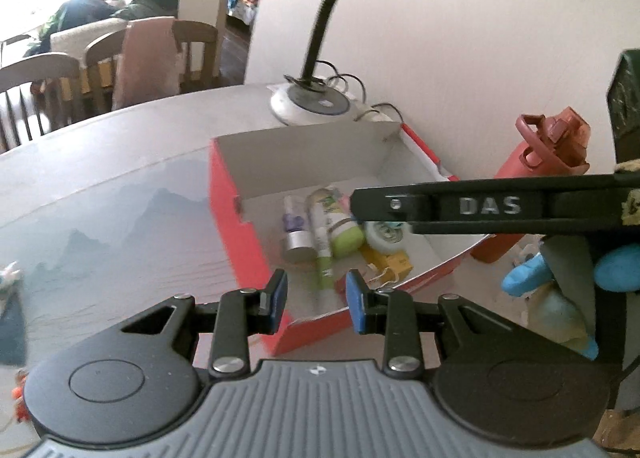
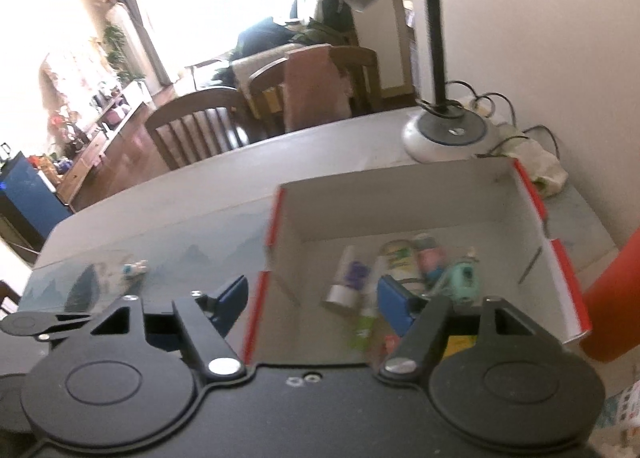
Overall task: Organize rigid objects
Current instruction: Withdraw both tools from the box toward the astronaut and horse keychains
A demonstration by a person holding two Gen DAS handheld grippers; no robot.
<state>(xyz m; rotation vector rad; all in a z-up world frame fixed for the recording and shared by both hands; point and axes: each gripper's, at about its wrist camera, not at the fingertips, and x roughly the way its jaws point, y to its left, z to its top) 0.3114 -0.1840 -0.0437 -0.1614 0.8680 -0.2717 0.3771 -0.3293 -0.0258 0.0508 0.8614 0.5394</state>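
Blue rubbery pads tip both black grippers: left gripper (image 1: 317, 300) narrowly parted, right gripper (image 2: 316, 304) wide apart, both empty. Beyond, small plastic bottles (image 1: 320, 224) lie inside the red cardboard box (image 1: 224, 194).

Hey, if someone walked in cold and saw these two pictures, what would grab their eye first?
Probably the red cardboard box, open on the grey table, with small bottles and tubes lying jumbled on its white floor. Next, the red water bottle standing just outside the box's right wall. Behind the box, the desk lamp rises near the wall.
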